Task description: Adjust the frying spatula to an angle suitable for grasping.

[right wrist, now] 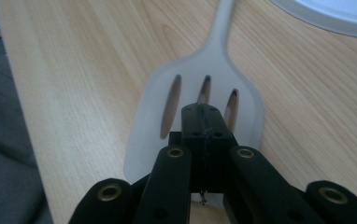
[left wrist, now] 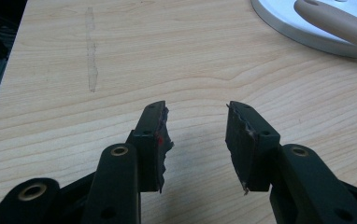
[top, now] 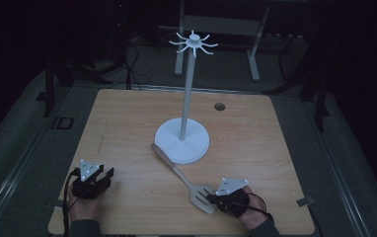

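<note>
At the table's near edge, right gripper [right wrist: 203, 122] pinches the spatula [right wrist: 200, 100] blade, left gripper [left wrist: 196, 140] idle, agape; next: lift toward the hook stand [top: 182, 140].

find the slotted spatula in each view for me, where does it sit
high view: the spatula lies slantwise at lower centre, blade by the right gripper, handle tip on the white stand base.
left gripper view: its beige handle crosses the top right corner, over the base.
right gripper view: its slotted blade is at centre, with the shut jaws over it.
shared landmark: the white stand base.
</note>
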Demonstrator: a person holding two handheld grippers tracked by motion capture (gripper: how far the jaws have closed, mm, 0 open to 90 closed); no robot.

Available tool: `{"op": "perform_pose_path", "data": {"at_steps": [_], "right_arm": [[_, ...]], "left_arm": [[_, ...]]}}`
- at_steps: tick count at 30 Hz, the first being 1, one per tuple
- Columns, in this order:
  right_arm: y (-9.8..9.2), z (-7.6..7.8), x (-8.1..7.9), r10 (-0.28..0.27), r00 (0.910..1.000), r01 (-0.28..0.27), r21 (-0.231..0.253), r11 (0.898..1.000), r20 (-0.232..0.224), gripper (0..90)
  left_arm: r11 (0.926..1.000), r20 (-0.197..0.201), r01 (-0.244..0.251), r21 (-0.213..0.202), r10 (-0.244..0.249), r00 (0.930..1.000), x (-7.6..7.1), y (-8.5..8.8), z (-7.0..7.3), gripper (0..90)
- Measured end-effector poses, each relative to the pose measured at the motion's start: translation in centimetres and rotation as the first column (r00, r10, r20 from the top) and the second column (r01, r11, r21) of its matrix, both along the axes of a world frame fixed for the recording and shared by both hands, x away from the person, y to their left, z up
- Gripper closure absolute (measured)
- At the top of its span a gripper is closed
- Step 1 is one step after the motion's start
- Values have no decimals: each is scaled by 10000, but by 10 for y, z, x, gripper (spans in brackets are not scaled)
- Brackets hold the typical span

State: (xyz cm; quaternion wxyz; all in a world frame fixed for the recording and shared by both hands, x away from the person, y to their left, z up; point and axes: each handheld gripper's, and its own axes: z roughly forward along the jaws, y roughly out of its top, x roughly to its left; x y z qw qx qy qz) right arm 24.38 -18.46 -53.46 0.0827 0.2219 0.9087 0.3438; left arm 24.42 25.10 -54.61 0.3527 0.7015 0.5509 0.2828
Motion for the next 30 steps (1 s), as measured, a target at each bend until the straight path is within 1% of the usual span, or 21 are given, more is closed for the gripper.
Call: {"op": "perform_pose_path", "data": {"at_steps": [3,5,12,13,19,20,22,23,24,27,28,29,30], "right_arm": [[4,0,-1,144,9999,-144,17,9999,-26,900],[6,1,-1,156,9999,-155,114,9998,-59,895],[12,5,3,46,10000,-46,253,9997,-28,853],[15,7,6,-10,10000,8,297,9996,45,834],[26,15,17,-119,9996,110,374,9992,260,790],[26,15,17,-119,9996,110,374,9992,260,790],[33,19,26,-212,9993,202,338,9992,317,772],[33,19,26,-212,9993,202,338,9992,317,772],[37,22,33,-234,9991,223,305,9993,357,763],[42,24,40,-241,9988,230,282,9993,416,742],[42,24,40,-241,9988,230,282,9993,416,742],[47,25,45,-226,9989,218,210,9995,400,734],[47,25,45,-226,9989,218,210,9995,400,734]], "left_arm": [[10000,5,-1,-12,1,10000,0,0,0,584],[10000,1,2,-14,-2,10000,0,0,0,584],[10000,-6,-8,-7,8,10000,0,0,0,578],[10000,-13,0,12,0,10000,0,0,0,576],[10000,3,-6,3,6,10000,0,0,0,574],[10000,3,-6,3,6,10000,0,0,0,574],[10000,18,-20,-16,20,10000,0,0,0,573],[10000,18,-20,-16,20,10000,0,0,0,573],[10000,14,-21,-24,21,10000,0,1,0,573],[10000,9,-17,-22,17,10000,0,1,0,572],[10000,9,-17,-22,17,10000,0,1,0,572],[10000,11,-12,-14,12,10000,0,1,0,571],[10000,11,-12,-14,12,10000,0,1,0,570]]}}
